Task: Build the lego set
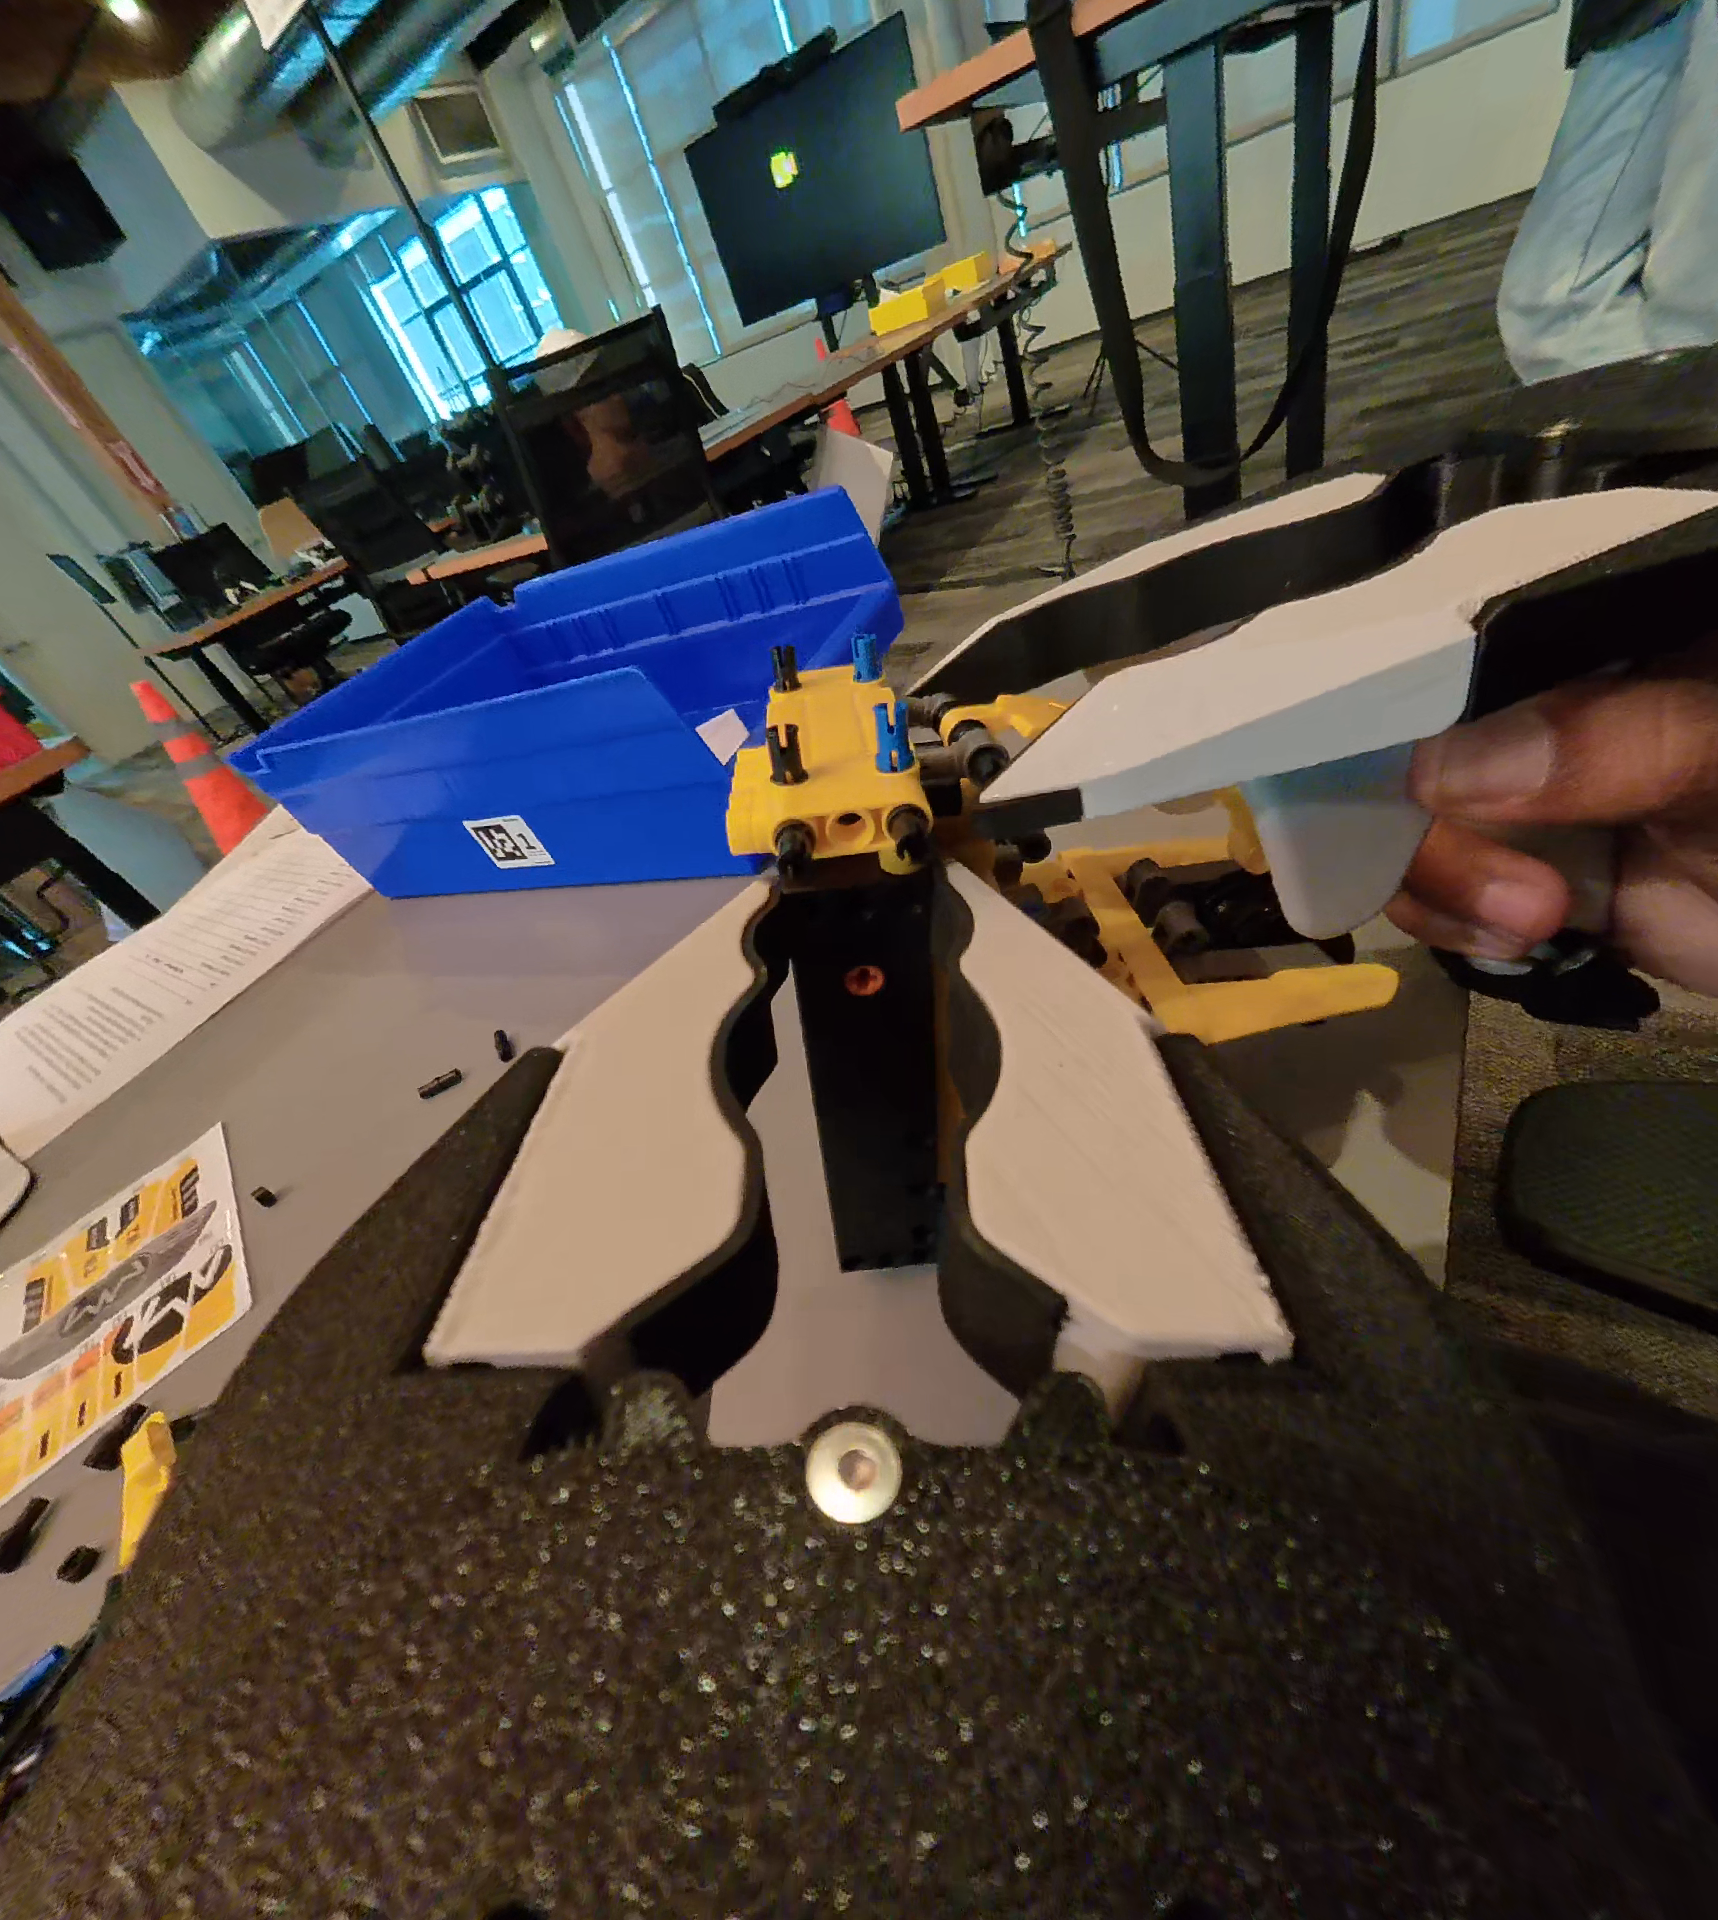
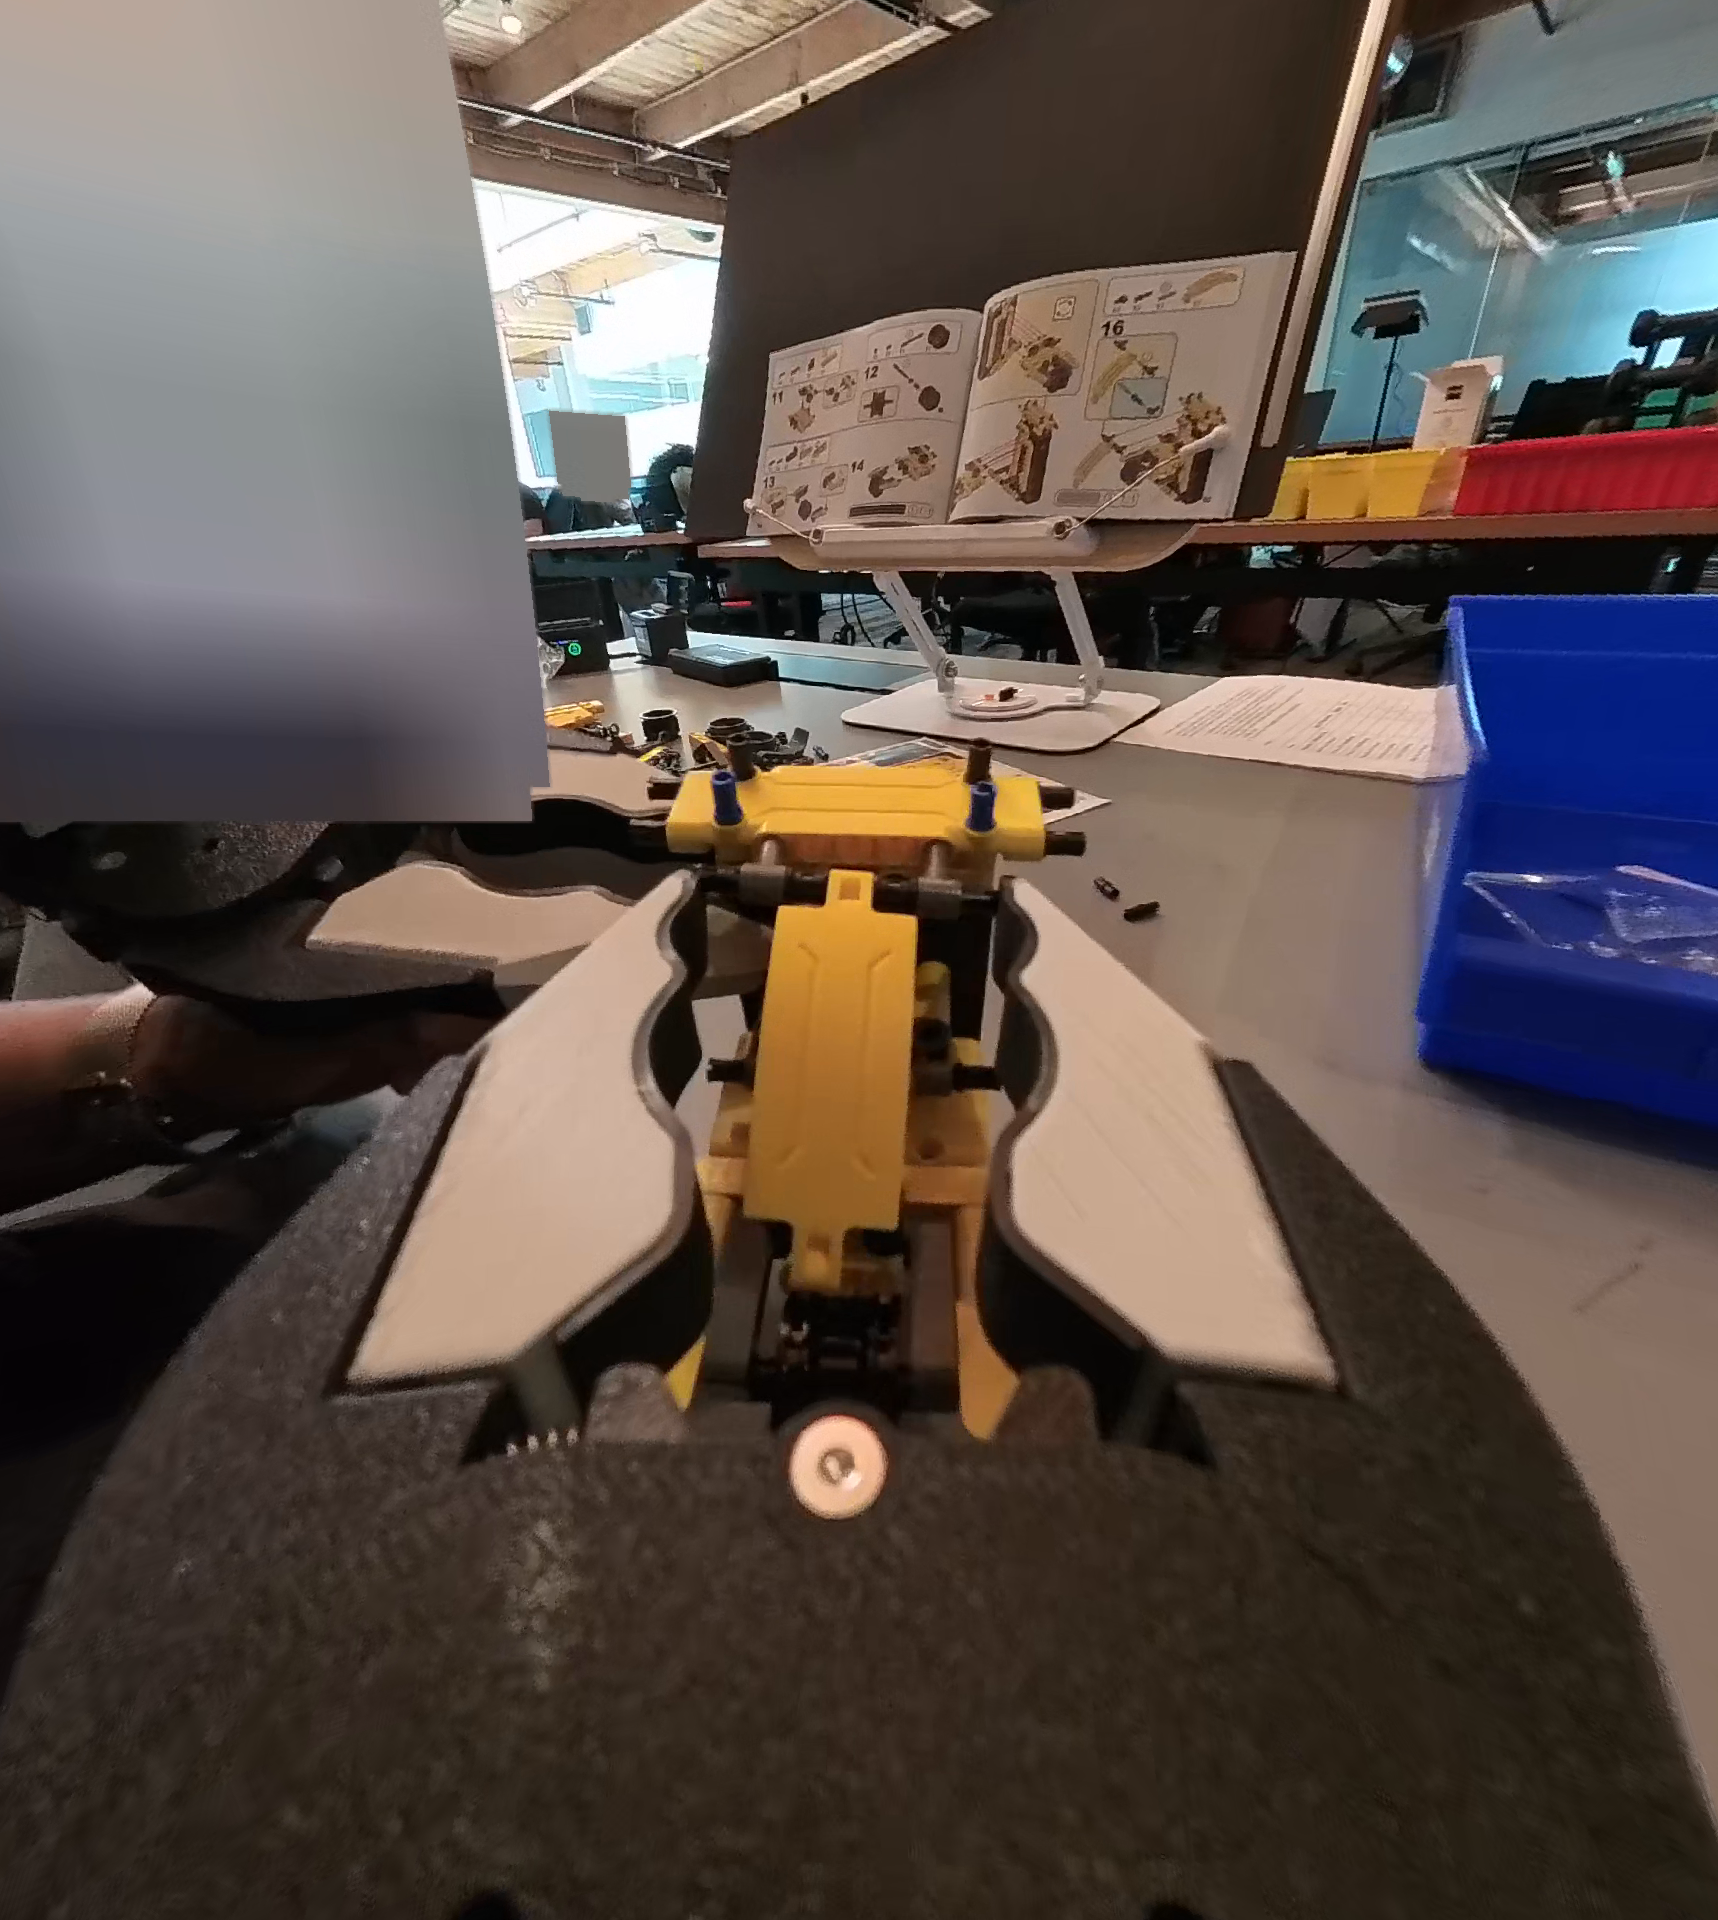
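A yellow and black building-brick model [image 1: 839, 774] is held above the grey table [image 1: 335, 1049]. It has a yellow block on top with blue and black pins. My left gripper [image 1: 860, 894] is shut on the model's black upright beam [image 1: 870, 1091]. My right gripper [image 1: 954, 748] comes in from the right, held by a hand [image 1: 1603, 831], and clamps the yellow body. In the right wrist view my right gripper [image 2: 847, 885] is shut on the model, around its long yellow panel [image 2: 829, 1070]. The left gripper's fingers [image 2: 439, 914] reach in from the left.
A blue bin [image 1: 564, 748] stands behind the model and holds a clear bag [image 2: 1644, 914]. An open instruction booklet [image 2: 1011, 416] sits on a stand. A sticker sheet [image 1: 76, 1320], printed paper [image 1: 180, 956] and loose pins [image 1: 439, 1084] lie on the table. The table's edge [image 1: 1457, 1091] is at the right. Both grippers' tips are close together, under 4 cm apart.
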A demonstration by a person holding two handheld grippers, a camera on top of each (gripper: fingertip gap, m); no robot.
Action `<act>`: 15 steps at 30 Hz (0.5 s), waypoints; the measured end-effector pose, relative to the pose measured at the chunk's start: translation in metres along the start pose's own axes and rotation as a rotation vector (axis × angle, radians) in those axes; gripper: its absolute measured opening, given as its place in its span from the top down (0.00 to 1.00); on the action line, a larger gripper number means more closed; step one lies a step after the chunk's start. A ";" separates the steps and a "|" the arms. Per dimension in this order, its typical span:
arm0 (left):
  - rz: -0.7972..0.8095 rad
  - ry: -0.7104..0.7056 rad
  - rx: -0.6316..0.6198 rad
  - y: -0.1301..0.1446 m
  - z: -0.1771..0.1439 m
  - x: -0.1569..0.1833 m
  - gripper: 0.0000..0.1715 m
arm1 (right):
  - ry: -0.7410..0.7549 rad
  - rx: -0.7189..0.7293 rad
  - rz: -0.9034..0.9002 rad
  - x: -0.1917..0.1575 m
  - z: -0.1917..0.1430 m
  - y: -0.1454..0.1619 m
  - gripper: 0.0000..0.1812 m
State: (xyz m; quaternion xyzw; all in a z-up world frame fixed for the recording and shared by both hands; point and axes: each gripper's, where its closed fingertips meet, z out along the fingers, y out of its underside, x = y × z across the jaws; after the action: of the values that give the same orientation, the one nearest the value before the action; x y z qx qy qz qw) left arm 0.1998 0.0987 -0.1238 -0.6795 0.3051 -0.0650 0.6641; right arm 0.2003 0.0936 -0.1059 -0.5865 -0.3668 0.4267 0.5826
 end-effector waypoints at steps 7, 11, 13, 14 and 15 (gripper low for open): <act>0.101 0.028 -0.027 0.001 -0.003 0.002 0.84 | -0.026 -0.007 -0.046 -0.002 -0.002 0.001 0.70; 0.154 0.041 -0.041 0.001 -0.003 0.002 0.84 | -0.035 -0.033 -0.045 -0.001 -0.003 0.001 0.71; 0.203 0.035 -0.051 0.002 -0.003 0.002 0.84 | -0.043 -0.084 -0.060 -0.001 -0.005 0.003 0.71; 0.235 0.031 -0.062 0.003 -0.004 0.002 0.84 | -0.043 -0.117 -0.073 -0.001 -0.005 0.005 0.71; 0.270 0.026 -0.075 0.004 -0.004 0.000 0.84 | -0.041 -0.140 -0.083 -0.001 -0.005 0.008 0.71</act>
State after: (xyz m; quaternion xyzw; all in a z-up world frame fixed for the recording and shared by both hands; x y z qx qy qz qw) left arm 0.1967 0.0952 -0.1276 -0.6556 0.4046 0.0274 0.6370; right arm 0.2039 0.0905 -0.1137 -0.6011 -0.4315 0.3877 0.5497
